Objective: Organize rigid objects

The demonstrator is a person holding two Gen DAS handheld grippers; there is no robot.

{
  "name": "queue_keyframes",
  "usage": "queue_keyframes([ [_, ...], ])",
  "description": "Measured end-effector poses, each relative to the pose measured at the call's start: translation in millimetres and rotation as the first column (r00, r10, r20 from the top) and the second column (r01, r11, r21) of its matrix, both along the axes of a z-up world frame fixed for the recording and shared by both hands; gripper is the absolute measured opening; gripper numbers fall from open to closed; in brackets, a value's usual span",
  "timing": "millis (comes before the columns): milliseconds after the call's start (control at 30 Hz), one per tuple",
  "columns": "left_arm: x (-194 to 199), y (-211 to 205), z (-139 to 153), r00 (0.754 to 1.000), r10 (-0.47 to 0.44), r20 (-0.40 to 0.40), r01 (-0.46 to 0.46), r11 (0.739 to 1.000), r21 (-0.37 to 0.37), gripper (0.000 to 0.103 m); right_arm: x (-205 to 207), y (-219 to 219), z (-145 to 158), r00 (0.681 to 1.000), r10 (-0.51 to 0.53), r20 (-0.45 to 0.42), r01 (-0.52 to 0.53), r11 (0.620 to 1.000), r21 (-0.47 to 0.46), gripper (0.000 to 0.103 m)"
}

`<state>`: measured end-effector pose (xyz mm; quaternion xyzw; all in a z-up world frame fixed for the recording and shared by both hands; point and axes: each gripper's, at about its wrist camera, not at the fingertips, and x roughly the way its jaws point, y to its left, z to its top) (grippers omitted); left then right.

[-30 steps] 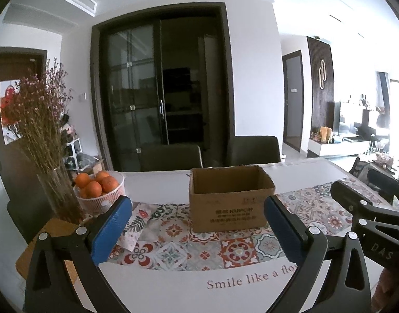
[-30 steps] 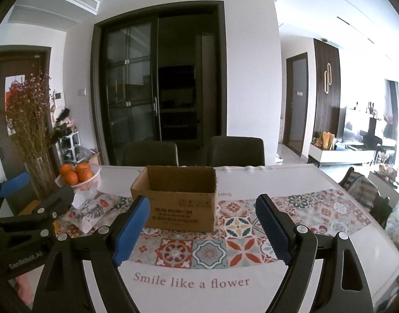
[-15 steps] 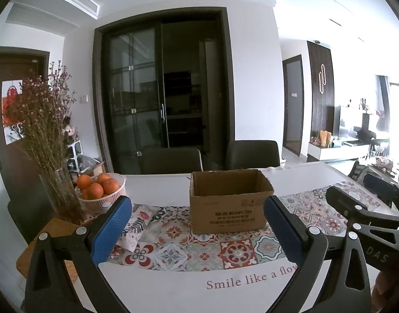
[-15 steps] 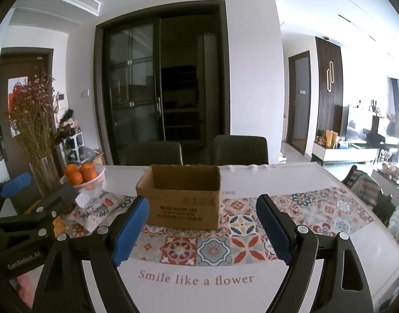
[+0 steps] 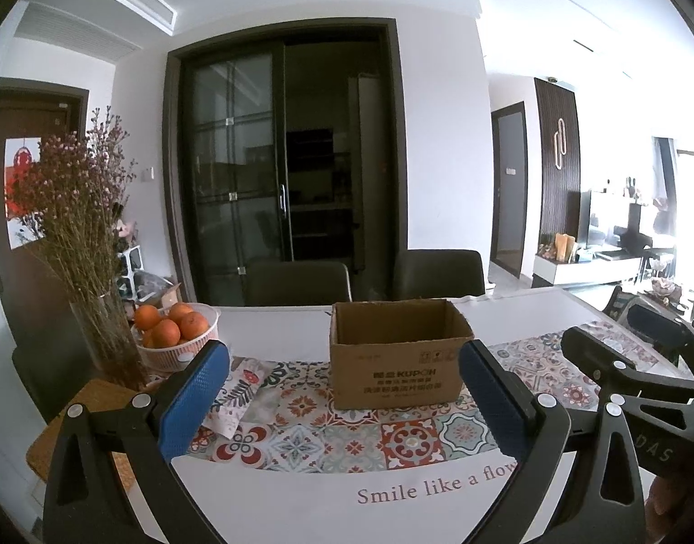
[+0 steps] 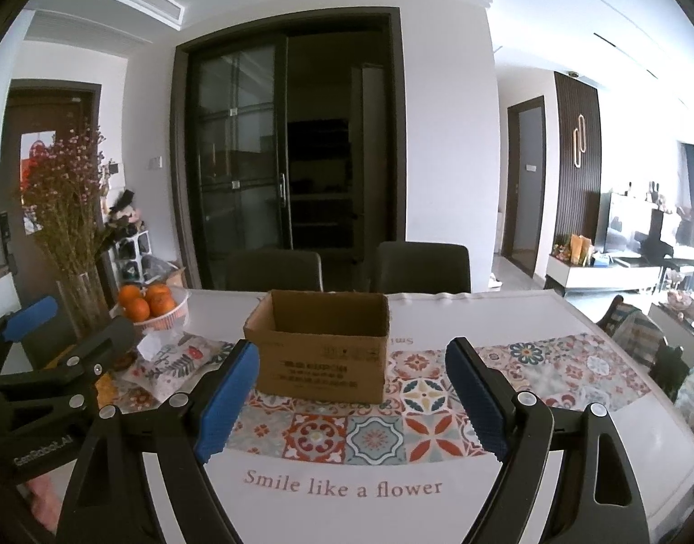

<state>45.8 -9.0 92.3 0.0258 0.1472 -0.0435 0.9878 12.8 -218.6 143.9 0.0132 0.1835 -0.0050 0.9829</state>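
An open-topped cardboard box [image 5: 394, 353] [image 6: 322, 353] stands on the patterned table runner [image 5: 328, 430] [image 6: 392, 412], beyond both grippers. My left gripper [image 5: 344, 401] is open, blue pads wide apart, nothing between them, hovering over the near table edge. My right gripper [image 6: 351, 401] is also open and empty, at about the same distance from the box. Each gripper shows at the edge of the other's view. I cannot see inside the box.
A white basket of oranges [image 5: 177, 333] [image 6: 152, 308] and a glass vase of dried flowers [image 5: 99, 317] [image 6: 77, 272] stand at the left. A floral pouch [image 5: 240, 385] [image 6: 174, 358] lies on the runner. Two dark chairs [image 5: 299, 283] [image 6: 421, 267] stand behind the table.
Both views have tilted slightly upward, so the box and table sit a little lower in frame. Both grippers stay open; nothing on the table has moved.
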Motion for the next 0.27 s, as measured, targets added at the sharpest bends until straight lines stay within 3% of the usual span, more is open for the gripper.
queue_keyframes([
  [267,0.3,0.1,-2.7,1.000,-0.001,-0.016,0.001,1.000,-0.008,0.103,-0.6,-0.1,-1.0,1.000,0.003,-0.014,-0.003,1.000,0.006,0.085],
])
